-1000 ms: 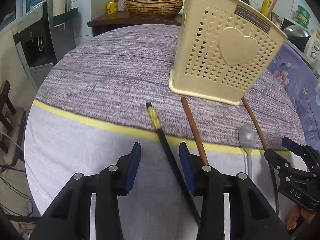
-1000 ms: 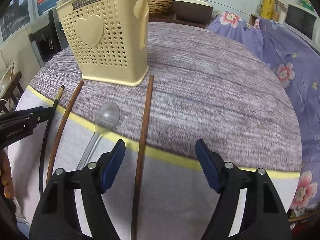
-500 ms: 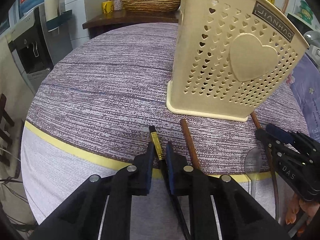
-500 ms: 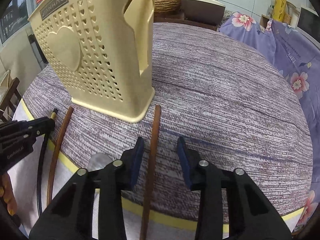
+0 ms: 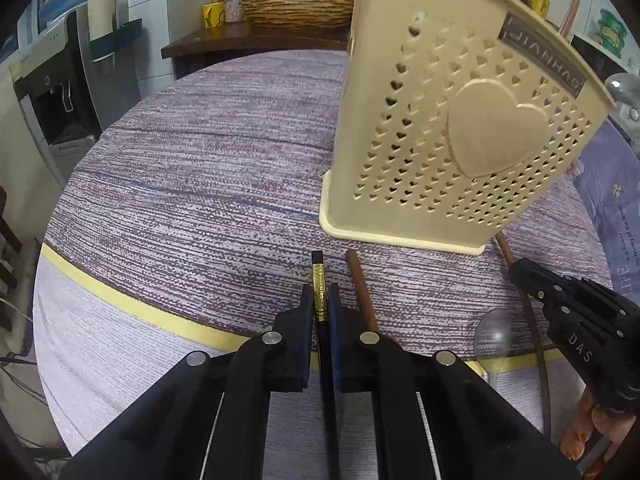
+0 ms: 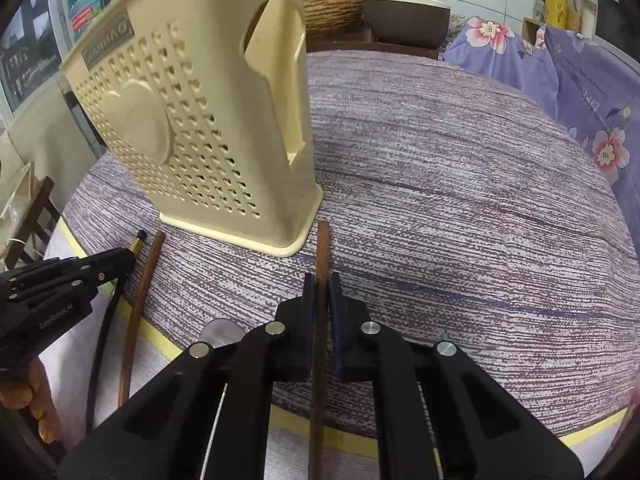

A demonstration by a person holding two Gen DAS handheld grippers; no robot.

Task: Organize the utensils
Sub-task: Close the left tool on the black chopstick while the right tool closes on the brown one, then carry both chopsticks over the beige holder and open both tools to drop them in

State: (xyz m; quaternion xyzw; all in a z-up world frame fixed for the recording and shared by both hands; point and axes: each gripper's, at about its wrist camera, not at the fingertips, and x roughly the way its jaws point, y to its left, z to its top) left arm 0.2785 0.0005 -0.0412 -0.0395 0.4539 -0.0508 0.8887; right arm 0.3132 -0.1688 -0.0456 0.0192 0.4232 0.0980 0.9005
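Note:
A cream perforated utensil holder [image 5: 452, 136] with a heart on its side stands on the round table; it also shows in the right wrist view [image 6: 208, 128]. My left gripper [image 5: 320, 300] is shut on a black chopstick with a gold band [image 5: 319, 284] that lies on the cloth. A brown chopstick [image 5: 362, 292] lies just right of it. My right gripper [image 6: 320, 286] is shut on another brown chopstick [image 6: 322, 248] lying beside the holder's base. A clear spoon [image 5: 494, 336] lies between the two grippers.
The table has a purple woven cloth [image 5: 208, 184] with a yellow border [image 5: 132, 304] near the front edge. A wicker basket [image 5: 296, 8] and cups stand on a dark shelf behind. Purple floral fabric [image 6: 560, 68] lies to the right.
Both grippers moved forward toward the holder and closed, the left on the black chopstick and the right on the brown chopstick.

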